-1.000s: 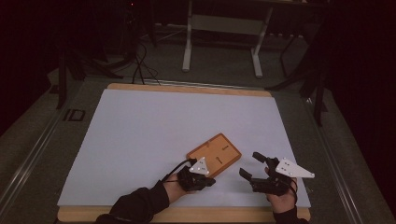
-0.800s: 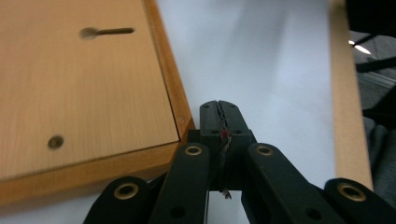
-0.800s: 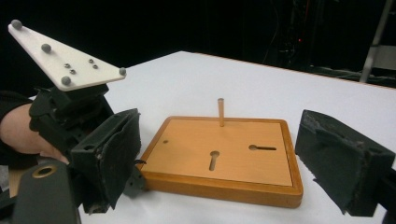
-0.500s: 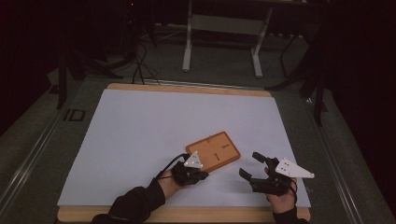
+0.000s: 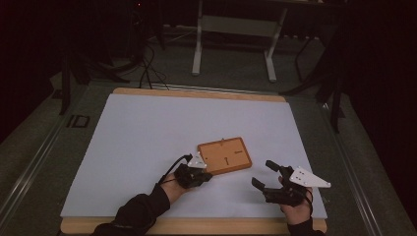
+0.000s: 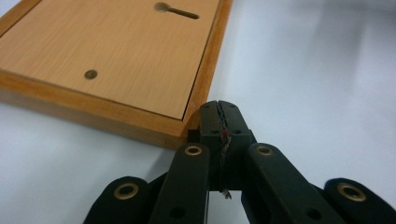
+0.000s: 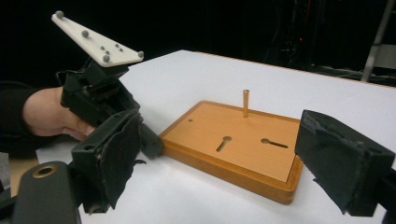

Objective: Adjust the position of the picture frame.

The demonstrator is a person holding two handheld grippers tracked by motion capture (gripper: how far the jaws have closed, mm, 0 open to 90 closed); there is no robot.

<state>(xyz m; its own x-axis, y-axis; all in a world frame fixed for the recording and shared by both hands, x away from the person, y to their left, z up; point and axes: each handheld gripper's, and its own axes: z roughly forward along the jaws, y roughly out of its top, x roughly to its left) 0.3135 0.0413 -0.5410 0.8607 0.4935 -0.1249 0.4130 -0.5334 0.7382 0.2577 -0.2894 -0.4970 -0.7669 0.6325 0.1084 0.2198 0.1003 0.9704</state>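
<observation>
Evidently the wooden board has slid and turned a little on the white table over the last second, nudged by the left gripper; this looks like repositioning. Its fingers are pressed together, touching the board's near corner. The right gripper hovers just beside the board, fingers spread, holding nothing.

Orange-brown wooden board on white sheet.

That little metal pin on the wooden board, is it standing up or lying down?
Standing upright: the pin rises straight from the wooden board near its far edge.
</observation>
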